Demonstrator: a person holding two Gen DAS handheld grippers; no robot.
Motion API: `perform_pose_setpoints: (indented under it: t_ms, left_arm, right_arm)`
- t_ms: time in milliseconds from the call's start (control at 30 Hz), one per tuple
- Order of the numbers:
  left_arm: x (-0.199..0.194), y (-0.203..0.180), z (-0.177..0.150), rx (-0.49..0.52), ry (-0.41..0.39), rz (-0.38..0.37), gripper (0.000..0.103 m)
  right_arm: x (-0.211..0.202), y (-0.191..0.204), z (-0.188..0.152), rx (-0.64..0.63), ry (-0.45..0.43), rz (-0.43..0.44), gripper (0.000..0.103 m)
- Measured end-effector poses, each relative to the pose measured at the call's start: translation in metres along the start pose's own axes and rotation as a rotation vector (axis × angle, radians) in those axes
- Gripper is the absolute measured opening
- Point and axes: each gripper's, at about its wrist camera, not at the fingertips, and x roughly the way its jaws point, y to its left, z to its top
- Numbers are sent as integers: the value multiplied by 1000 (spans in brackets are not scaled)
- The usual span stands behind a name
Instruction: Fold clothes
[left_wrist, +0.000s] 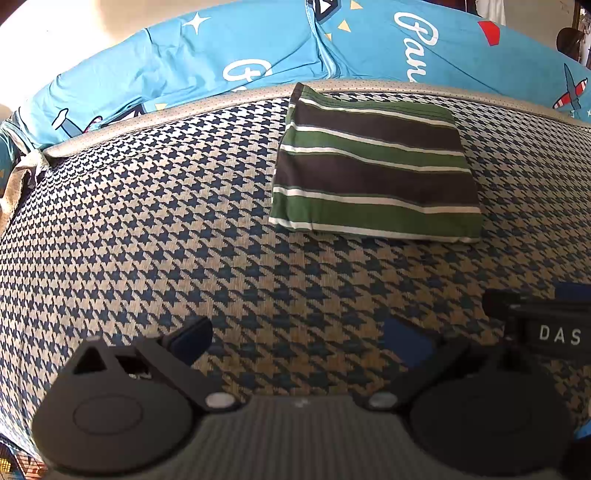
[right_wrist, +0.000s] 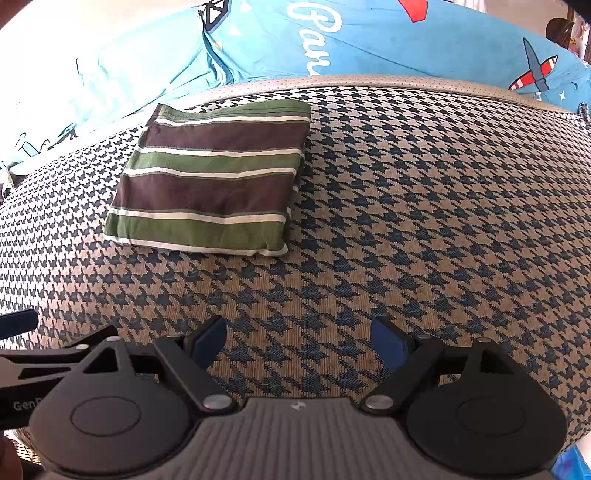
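A garment with green, brown and white stripes (left_wrist: 373, 166) lies folded into a neat rectangle on the houndstooth cushion (left_wrist: 166, 221), close to its far edge. The right wrist view has the same folded garment (right_wrist: 214, 181) at upper left. My left gripper (left_wrist: 299, 341) hovers over bare cushion well short of it, jaws wide apart and empty. Likewise my right gripper (right_wrist: 299, 343) is open, nothing between its blue pads, with the garment ahead and to its left. Each gripper's body shows at the edge of the other's view.
A bright blue cartoon-print sheet (left_wrist: 258, 48) with planes and white lettering lies bunched behind the cushion's grey perforated rim (left_wrist: 184, 107). The houndstooth surface (right_wrist: 443, 203) stretches to the right of the garment. A dark object (left_wrist: 569, 37) sits at far right.
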Motion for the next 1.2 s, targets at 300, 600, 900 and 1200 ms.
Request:
perform_pose_setpoints:
  t_ms: [300, 600, 900, 1200]
  left_arm:
    - [-1, -1, 0, -2, -2, 3, 103]
    - [-1, -3, 1, -5, -1, 9, 103]
    - [0, -3, 1, 1, -2, 5, 103]
    - [-1, -5, 0, 21, -9, 6, 103]
  right_arm:
    - [0, 1, 0, -1, 1, 2, 86]
    - [0, 2, 0, -1, 2, 0, 86]
    - [1, 2, 0, -2, 3, 1, 86]
    - [1, 1, 0, -3, 5, -1, 86]
